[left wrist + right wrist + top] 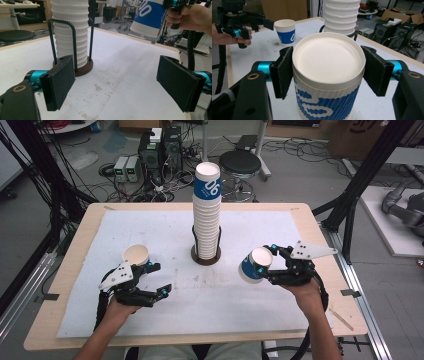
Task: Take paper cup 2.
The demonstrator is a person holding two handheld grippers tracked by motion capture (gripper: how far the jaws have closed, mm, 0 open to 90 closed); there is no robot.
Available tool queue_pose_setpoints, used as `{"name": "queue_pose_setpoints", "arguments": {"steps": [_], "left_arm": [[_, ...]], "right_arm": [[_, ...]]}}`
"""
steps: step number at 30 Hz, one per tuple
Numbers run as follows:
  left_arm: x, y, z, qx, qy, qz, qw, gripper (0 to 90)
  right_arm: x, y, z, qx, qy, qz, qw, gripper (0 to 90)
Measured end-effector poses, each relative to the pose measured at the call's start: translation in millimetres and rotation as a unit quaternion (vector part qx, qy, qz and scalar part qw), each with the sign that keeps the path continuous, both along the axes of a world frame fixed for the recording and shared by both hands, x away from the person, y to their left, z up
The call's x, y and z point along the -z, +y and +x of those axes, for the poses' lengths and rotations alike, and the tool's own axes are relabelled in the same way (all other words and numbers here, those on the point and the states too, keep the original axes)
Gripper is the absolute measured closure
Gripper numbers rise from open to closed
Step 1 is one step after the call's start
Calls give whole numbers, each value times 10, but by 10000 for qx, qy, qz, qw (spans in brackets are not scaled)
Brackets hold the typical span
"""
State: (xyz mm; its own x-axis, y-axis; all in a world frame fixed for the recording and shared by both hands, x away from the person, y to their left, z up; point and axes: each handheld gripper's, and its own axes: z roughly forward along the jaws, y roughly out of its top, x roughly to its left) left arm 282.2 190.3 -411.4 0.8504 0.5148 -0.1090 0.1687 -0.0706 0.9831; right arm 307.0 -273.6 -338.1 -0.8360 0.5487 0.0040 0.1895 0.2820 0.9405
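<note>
Two paper cups are loose from the tall stack (206,215) in its holder (206,256) at mid-table: one stands upright on the white mat (260,310) just beyond the left gripper (159,279), whose jaws gape wide around nothing. The other cup (254,265) is clamped between the pads of the right gripper (272,264). It is tipped on its side, seemingly above the mat, right of the stack.

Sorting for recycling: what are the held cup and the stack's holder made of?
The cup looks like matte paper: ribbed blue-and-white sleeve, rolled rim. The holder seems to have dark metal rods on a brown, possibly wooden, base; the finish leaves that open.
</note>
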Motion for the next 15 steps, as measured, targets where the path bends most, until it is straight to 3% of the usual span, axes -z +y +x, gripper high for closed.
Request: {"name": "queue_pose_setpoints", "arguments": {"steps": [6,15], "left_arm": [[9,7,23,19,9,-39,10000,150],[-4,-17,4,62,-40,39,10000,150]], "right_arm": [[74,-15,-42,-6,-11,67,10000,314],[144,31,-41,-26,76,-57,10000,314]]}}
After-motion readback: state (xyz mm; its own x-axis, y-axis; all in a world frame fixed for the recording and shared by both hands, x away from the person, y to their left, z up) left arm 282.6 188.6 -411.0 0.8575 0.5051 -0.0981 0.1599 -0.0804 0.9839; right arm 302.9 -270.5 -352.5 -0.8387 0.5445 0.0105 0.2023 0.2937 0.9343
